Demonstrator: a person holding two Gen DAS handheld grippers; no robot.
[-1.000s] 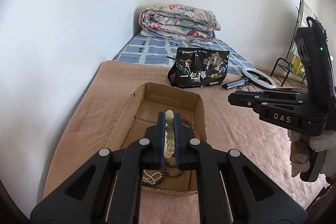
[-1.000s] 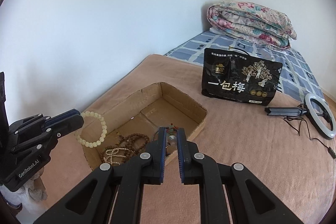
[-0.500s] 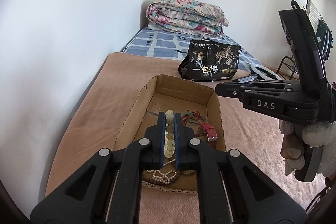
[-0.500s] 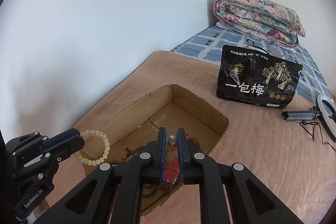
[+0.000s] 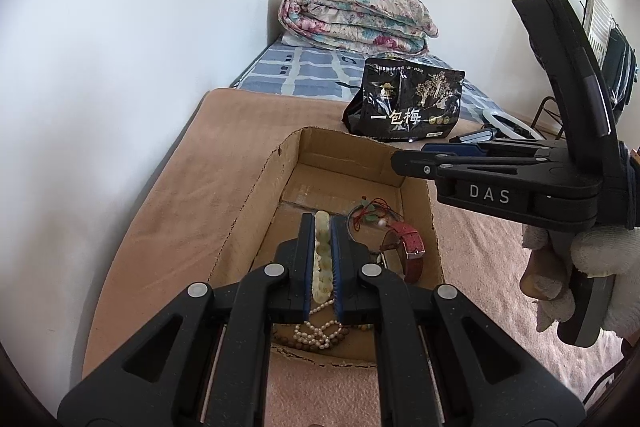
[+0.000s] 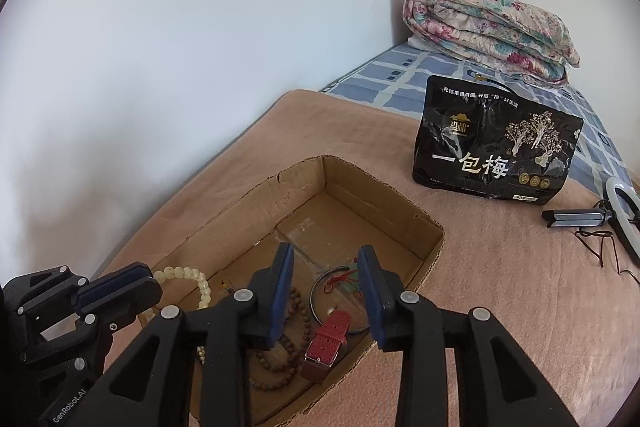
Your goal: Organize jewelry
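Pale jade-coloured beads of a bead bracelet (image 5: 322, 259) are pinched between the blue pads of the left tongs (image 5: 322, 227), which are pressed tight on it above the near end of the cardboard box (image 6: 362, 175); in the right wrist view the same bracelet is seen hanging as a loop from those tongs at the box's near left corner. The right tongs (image 6: 326, 259) are seen with their jaws opening, and nothing is gripped between the pads. Directly below them, on the floor of the box, a red-strapped watch (image 6: 326, 341) is lying free, apart from both pads. Beside the watch a thin metal bangle (image 6: 320, 287) with red and green threads is lying, and to its left a string of brown wooden beads (image 6: 286, 359) is coiled. A white pearl strand (image 5: 316, 331) is seen at the near wall of the box. The box is set on a tan blanket (image 6: 500, 287) spread over a bed. Farther back a black snack bag (image 6: 496, 151) is standing upright, a ring light (image 6: 622, 211) on a folded tripod is lying to its right, and a folded floral quilt (image 6: 492, 27) is resting against the white wall. A gloved hand (image 5: 592, 279) is seen holding the right tongs.
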